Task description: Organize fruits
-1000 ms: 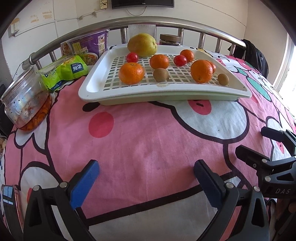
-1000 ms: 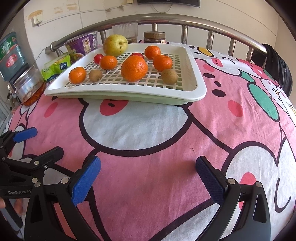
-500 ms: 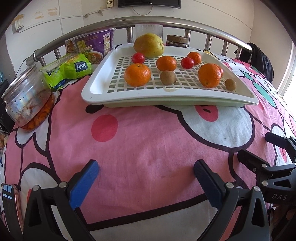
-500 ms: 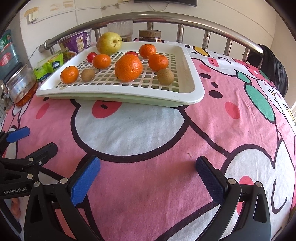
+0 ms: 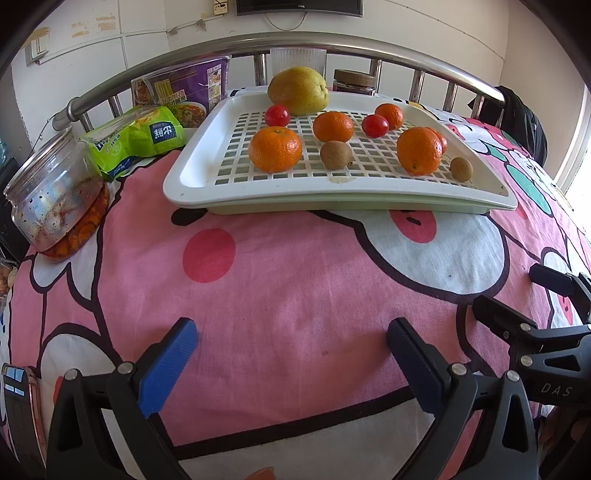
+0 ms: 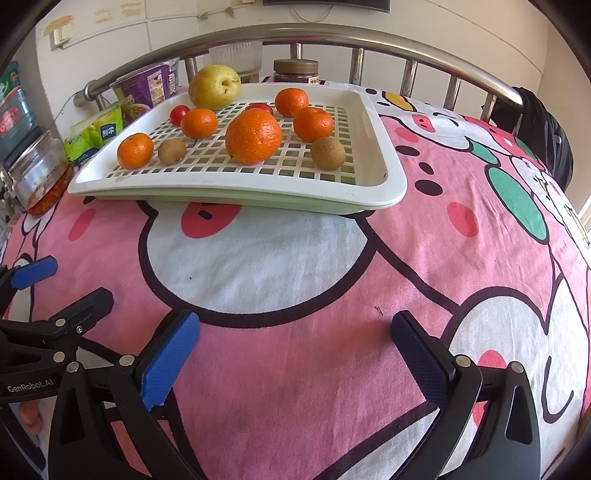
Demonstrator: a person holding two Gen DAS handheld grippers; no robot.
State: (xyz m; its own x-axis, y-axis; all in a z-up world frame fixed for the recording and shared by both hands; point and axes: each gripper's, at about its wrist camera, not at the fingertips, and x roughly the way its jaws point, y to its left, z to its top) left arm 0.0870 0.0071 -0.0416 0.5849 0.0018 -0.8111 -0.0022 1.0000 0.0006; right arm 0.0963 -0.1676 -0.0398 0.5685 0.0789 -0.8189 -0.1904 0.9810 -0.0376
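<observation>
A pink cartoon-print bedsheet [image 5: 295, 295] covers the bed. A curved steel bed rail [image 5: 369, 46] with upright bars runs along its far edge. Behind stands a white wall [image 5: 424, 22] with peeling patches, a socket [image 5: 220, 3] and the lower edge of a dark screen [image 5: 299, 6]. Bright daylight enters through a window [image 5: 580, 147] on the right.
</observation>
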